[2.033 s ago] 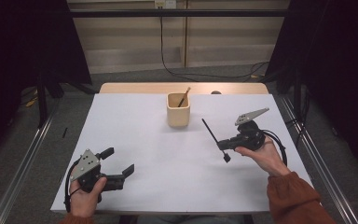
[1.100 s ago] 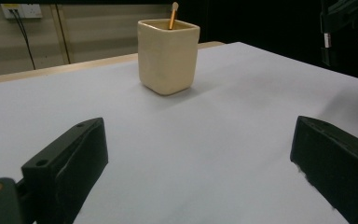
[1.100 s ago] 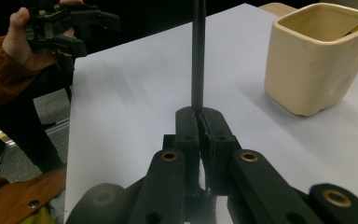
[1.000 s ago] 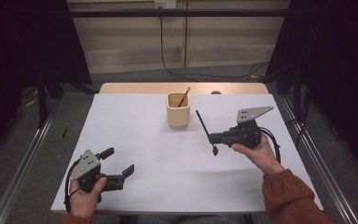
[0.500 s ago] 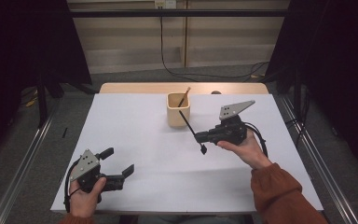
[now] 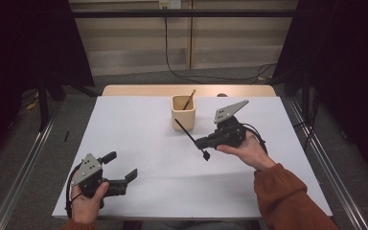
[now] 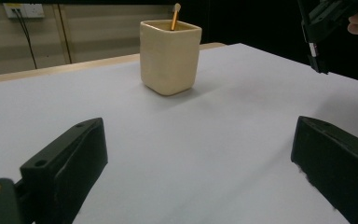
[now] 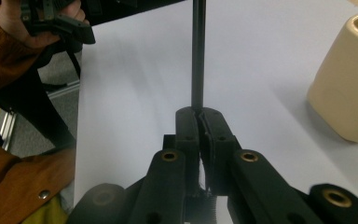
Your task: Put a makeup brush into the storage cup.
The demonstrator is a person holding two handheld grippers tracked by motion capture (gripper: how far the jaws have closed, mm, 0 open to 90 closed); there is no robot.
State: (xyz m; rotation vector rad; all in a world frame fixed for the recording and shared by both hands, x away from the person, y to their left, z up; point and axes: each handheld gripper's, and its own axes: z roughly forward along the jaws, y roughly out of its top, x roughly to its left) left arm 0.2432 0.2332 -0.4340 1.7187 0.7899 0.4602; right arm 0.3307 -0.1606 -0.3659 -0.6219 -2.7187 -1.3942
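A cream cup (image 6: 183, 114) stands on the white table (image 6: 139, 129) at the back middle, with a wooden stick (image 6: 189, 99) leaning in it. My right gripper (image 6: 202, 143) hovers just right of and nearer than the cup, shut on a thin black rod (image 6: 186, 131) whose upper end points at the cup's front. Along its own jaws, my right gripper (image 8: 197, 114) clamps the black rod (image 8: 198, 56), with the cup (image 8: 349, 79) at the right. At the near left, my left gripper (image 6: 121, 166) rests open with nothing in it. From my left gripper (image 7: 200, 140), the cup (image 7: 170, 56) stands straight ahead.
A wooden strip (image 6: 143, 90) borders the table's far edge. Metal rails (image 6: 24, 163) run along the floor on both sides. The person's orange sleeve (image 6: 287, 201) comes in at the bottom right. Bare table surface lies between the two grippers.
My right gripper has carried the black rod leftward and toward the cup, and the rod's tip now lies just in front of it. The left gripper has stayed put.
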